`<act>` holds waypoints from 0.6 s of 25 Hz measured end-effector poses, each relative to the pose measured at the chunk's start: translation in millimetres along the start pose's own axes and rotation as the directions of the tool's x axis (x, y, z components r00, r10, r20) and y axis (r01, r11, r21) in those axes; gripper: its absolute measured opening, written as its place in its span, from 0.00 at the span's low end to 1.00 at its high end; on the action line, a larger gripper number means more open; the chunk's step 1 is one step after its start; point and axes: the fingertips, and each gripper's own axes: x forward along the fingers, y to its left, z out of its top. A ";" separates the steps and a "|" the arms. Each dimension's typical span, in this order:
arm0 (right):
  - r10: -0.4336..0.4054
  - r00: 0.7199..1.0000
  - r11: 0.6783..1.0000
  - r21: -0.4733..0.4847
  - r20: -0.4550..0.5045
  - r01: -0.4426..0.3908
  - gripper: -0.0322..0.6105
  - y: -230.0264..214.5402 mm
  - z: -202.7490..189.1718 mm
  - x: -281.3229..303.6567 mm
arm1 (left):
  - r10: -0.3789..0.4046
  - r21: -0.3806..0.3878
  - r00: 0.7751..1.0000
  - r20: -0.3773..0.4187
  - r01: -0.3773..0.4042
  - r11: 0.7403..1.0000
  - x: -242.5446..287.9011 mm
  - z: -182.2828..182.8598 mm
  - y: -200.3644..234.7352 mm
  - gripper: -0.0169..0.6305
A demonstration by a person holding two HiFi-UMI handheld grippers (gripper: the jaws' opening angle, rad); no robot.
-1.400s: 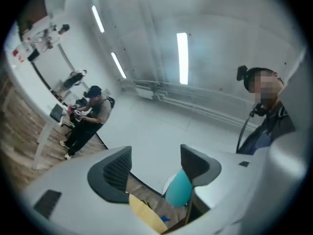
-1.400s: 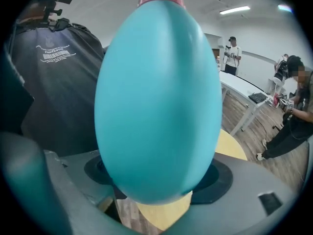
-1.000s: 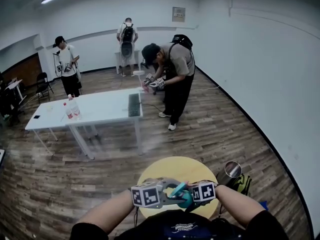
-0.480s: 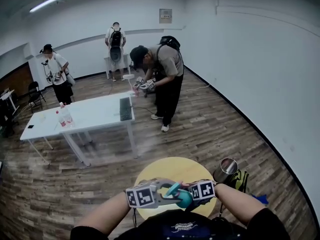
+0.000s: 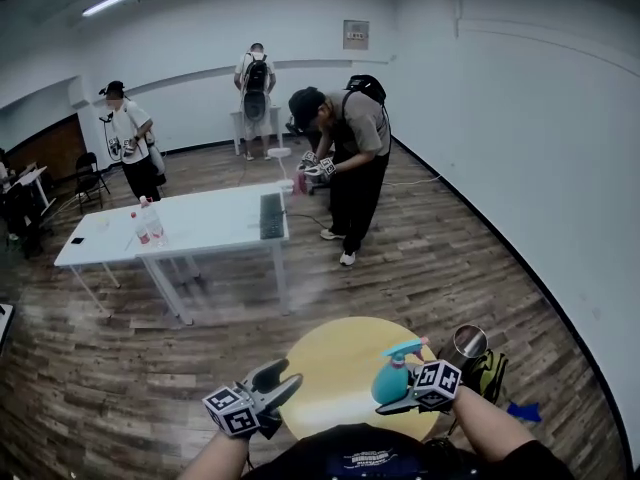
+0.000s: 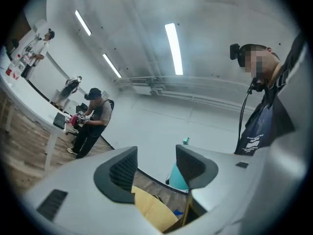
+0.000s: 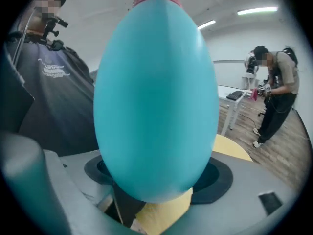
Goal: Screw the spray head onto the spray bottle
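Right gripper clamps the bottle over the desk, its jaws mostly hidden behind it. Left gripper, empty and opening, hangs at the desk's left edge.

Spray bottle upright in the jaws of the right gripper, over the right side of the round table. Metal cup just right of that table. Farther back, a long table: keyboard at its right end, bottles toward its left.
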 end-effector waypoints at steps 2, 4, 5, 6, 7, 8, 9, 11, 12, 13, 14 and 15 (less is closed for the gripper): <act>-0.043 0.992 0.995 0.093 0.119 0.032 0.71 -12.5 13.4 -5.5 | 0.015 -0.013 1.000 0.006 -0.015 1.000 -5.9 -4.8 2.4 0.46; -0.072 0.974 0.986 0.162 0.213 0.037 0.71 -20.5 24.1 -8.8 | 0.006 -0.019 1.000 0.008 -0.006 1.000 -8.1 -8.6 0.1 0.46; -0.084 0.967 0.982 0.185 0.241 0.040 0.71 -24.0 27.1 -9.7 | -0.002 -0.019 1.000 0.007 0.002 1.000 -7.6 -11.1 -0.7 0.46; -0.093 0.962 0.979 0.200 0.256 0.042 0.71 -26.2 28.7 -9.6 | -0.006 -0.023 1.000 0.003 0.006 1.000 -6.5 -13.3 -2.3 0.46; -0.096 0.961 0.977 0.208 0.261 0.041 0.71 -26.7 29.4 -8.4 | -0.008 -0.028 1.000 -0.004 0.008 1.000 -4.9 -15.3 -5.2 0.46; -0.091 0.962 0.978 0.207 0.257 0.037 0.71 -25.2 29.9 -6.0 | -0.016 -0.026 1.000 -0.017 0.015 1.000 -2.8 -17.8 -9.0 0.46; -0.079 0.966 0.980 0.196 0.245 0.030 0.71 -22.3 30.5 -2.8 | -0.031 -0.014 0.999 -0.038 0.030 0.999 0.6 -20.4 -13.6 0.46; -0.050 0.979 0.990 0.141 0.195 0.023 0.71 -14.4 33.2 5.7 | -0.072 0.048 0.992 -0.104 0.078 0.996 13.2 -22.4 -24.3 0.46; -0.040 0.987 0.995 0.101 0.156 0.025 0.71 -10.5 34.9 11.0 | -0.093 0.094 0.986 -0.141 0.106 0.990 22.3 -20.0 -31.0 0.46; -0.037 0.994 0.998 0.054 0.108 0.031 0.71 -7.2 36.0 16.8 | -0.113 0.146 0.978 -0.175 0.139 0.979 32.5 -16.3 -38.3 0.46; -0.039 0.998 0.999 0.000 0.050 0.039 0.71 -4.6 35.7 23.1 | -0.133 0.202 0.969 -0.207 0.175 0.964 43.1 -12.2 -45.8 0.46; -0.047 0.999 0.997 -0.060 -0.012 0.046 0.71 -2.3 34.2 29.2 | -0.151 0.253 0.959 -0.238 0.212 0.944 54.0 -8.0 -53.7 0.46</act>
